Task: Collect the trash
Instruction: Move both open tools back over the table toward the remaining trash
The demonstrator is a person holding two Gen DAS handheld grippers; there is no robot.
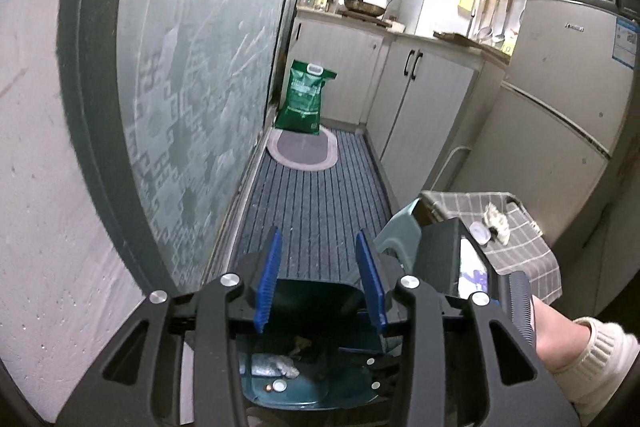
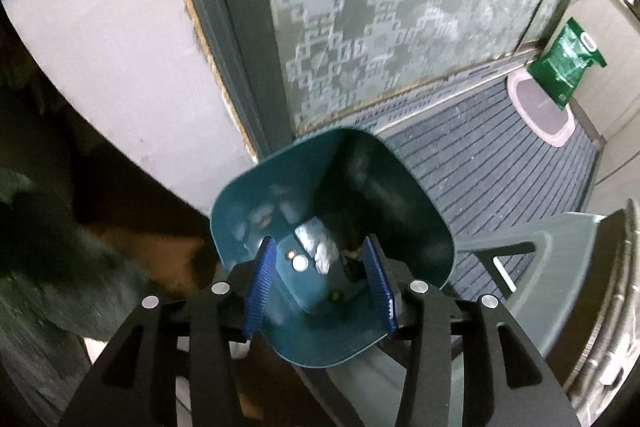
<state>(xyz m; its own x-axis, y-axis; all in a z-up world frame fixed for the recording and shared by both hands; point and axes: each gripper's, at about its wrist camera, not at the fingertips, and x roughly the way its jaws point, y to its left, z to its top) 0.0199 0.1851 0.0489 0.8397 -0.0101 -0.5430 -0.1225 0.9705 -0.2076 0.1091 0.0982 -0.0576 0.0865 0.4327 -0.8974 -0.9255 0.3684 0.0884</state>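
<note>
A dark teal trash bin point(image 2: 400, 211) stands on the floor, and my right gripper point(image 2: 320, 279) hovers open right over its mouth with nothing between the blue pads. Inside the bin lie crumpled white paper point(image 2: 316, 247), a small white cap point(image 2: 300, 263) and brownish scraps. The bin also shows in the left wrist view point(image 1: 312, 291), below my left gripper point(image 1: 320, 283), which is open and empty above its rim. More trash sits on a checked-cloth table point(image 1: 524, 255) to the right: a white cap point(image 1: 480, 230) and a crumpled tissue point(image 1: 498, 221).
A frosted glass sliding door point(image 1: 192, 67) runs along the left. A striped grey mat point(image 1: 316, 203) covers the floor, with a green bag point(image 1: 306, 95) and an oval mat point(image 1: 304, 149) at the far end. Cabinets point(image 1: 424, 99) and a fridge point(image 1: 560, 115) line the right. A grey-green stool point(image 2: 536, 259) stands beside the bin.
</note>
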